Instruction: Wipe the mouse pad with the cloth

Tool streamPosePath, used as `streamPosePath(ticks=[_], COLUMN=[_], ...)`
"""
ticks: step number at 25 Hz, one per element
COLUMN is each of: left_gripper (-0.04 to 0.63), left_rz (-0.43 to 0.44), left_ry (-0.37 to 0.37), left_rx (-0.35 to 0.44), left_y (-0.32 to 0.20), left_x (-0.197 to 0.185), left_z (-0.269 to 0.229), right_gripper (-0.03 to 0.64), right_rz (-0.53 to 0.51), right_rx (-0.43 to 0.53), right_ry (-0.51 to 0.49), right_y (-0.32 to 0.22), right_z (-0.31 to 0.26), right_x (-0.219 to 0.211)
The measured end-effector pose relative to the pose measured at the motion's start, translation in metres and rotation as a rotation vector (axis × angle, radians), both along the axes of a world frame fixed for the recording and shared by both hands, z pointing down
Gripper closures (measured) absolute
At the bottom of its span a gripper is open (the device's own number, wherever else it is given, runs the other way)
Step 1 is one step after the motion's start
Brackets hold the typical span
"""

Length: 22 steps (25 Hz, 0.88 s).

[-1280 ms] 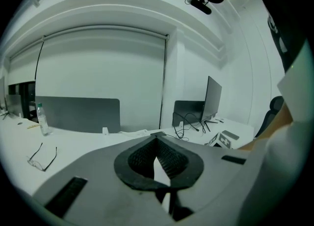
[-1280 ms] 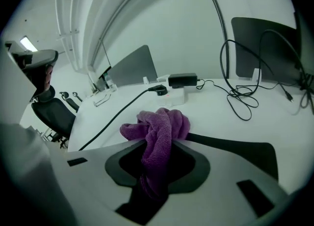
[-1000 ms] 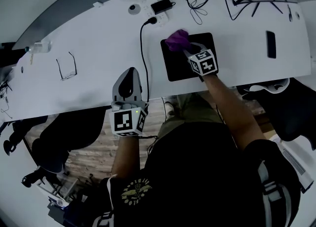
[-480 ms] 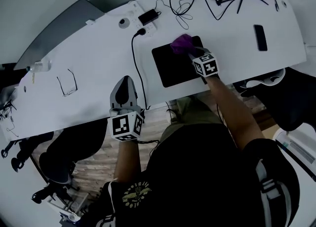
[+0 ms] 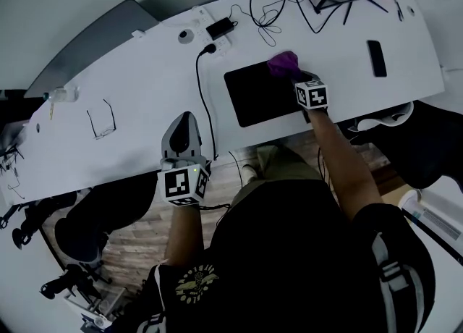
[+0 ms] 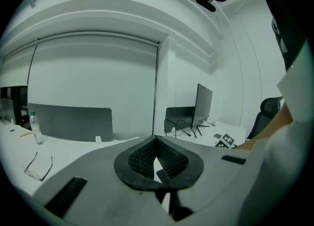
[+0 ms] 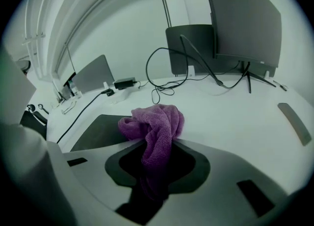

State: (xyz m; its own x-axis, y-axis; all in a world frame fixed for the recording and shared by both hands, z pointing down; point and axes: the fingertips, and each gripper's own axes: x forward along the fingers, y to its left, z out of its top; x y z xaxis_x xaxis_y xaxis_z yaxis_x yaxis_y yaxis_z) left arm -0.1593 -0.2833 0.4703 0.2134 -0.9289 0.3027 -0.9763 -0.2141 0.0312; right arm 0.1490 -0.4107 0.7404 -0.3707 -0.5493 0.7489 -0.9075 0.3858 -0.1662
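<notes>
A black mouse pad (image 5: 260,93) lies on the white desk (image 5: 130,100), seen also as the mouse pad (image 7: 98,129) in the right gripper view. My right gripper (image 5: 295,77) is shut on a bunched purple cloth (image 5: 282,63), which rests at the pad's far right corner. In the right gripper view the cloth (image 7: 154,129) hangs out of the right gripper (image 7: 156,158) onto the pad's edge. My left gripper (image 5: 186,130) sits at the desk's near edge, left of the pad, shut with nothing in it; its jaws meet at the tips in the left gripper (image 6: 157,158) view.
A black cable (image 5: 202,93) runs down the desk just left of the pad from a power strip (image 5: 213,31). Glasses (image 5: 100,121) lie at the left, a phone (image 5: 376,58) at the right. Monitors and tangled cables (image 5: 289,6) fill the far edge.
My right gripper has dragged the cloth from the pad's far left part across to its far right corner. The left gripper has stayed put.
</notes>
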Motion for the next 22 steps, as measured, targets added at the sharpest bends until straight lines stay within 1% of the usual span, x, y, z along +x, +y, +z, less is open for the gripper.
streamPosePath(ticks=[2,4,6,9,11,14,16,19,22], left_gripper=[0.592,0.592,0.594,0.592,0.594,0.592,0.594,0.592,0.592], left_rz=[-0.009,-0.018,-0.026,-0.04,-0.053,-0.073,-0.087,-0.105,-0.119], left_ry=[-0.002,-0.005,-0.006,-0.009,-0.011,-0.019,-0.027,-0.041,-0.051], left_rx=[-0.002,0.002,0.01,0.023,0.029,0.027,0.02,0.001,-0.022], left_y=[0.006,0.012,0.02,0.033,0.043,0.058,0.068,0.081,0.094], left_x=[-0.006,-0.011,-0.015,-0.02,-0.025,-0.035,-0.043,-0.053,-0.061], left_z=[-0.002,-0.006,-0.01,-0.015,-0.018,-0.021,-0.021,-0.016,-0.01], right_gripper=[0.517,0.517,0.517,0.517,0.517,0.517,0.517,0.517,0.517], right_rz=[0.001,-0.04,-0.085,-0.141,-0.201,-0.291,-0.329,-0.352,-0.358], right_rx=[0.037,0.09,0.12,0.127,0.119,0.087,0.064,0.034,-0.017], right_ry=[-0.023,-0.075,-0.132,-0.231,-0.275,-0.296,-0.298,-0.29,-0.258], right_y=[0.002,0.008,0.019,0.042,0.062,0.092,0.106,0.119,0.129], right_z=[-0.017,-0.045,-0.071,-0.101,-0.112,-0.11,-0.103,-0.086,-0.057], right_x=[-0.002,-0.019,-0.041,-0.08,-0.109,-0.147,-0.165,-0.181,-0.185])
